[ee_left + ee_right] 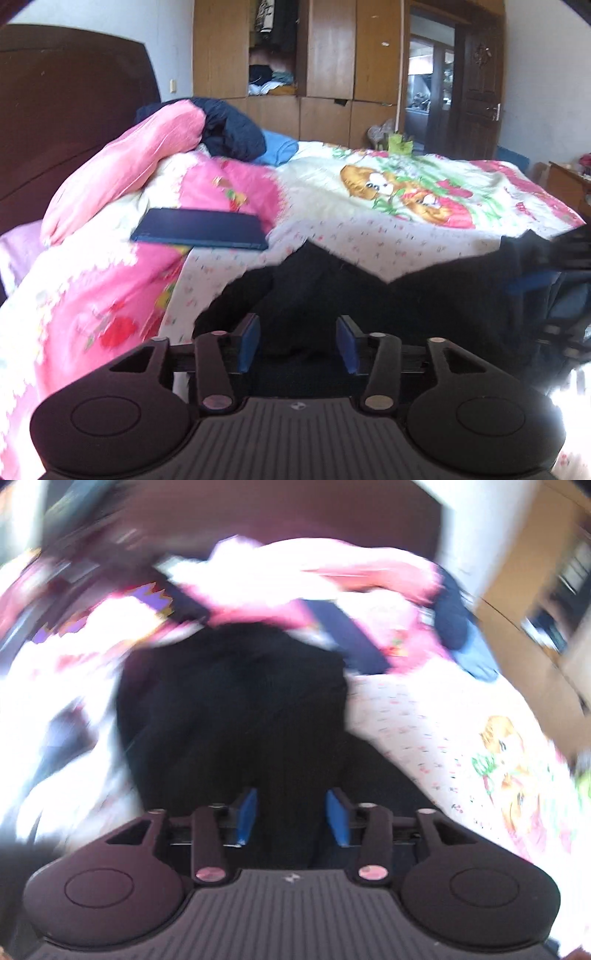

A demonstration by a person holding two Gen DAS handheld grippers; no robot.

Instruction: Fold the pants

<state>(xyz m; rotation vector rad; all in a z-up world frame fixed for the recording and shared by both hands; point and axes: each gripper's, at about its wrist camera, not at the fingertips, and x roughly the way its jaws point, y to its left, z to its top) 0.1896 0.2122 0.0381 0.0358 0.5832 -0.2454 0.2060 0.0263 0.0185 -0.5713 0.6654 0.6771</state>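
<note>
The 1 pair of black fabric pants lies rumpled on the bed with the pink cartoon-print quilt, so the folding looks unfinished and needs more folds. The 2 grippers, left gripper and right gripper, both stand released with blue pads apart over the cloth, pinching nothing

Open sheet lay clear beyond the pants. To the left, a dark book and piled pink quilt blocked passage.
</note>
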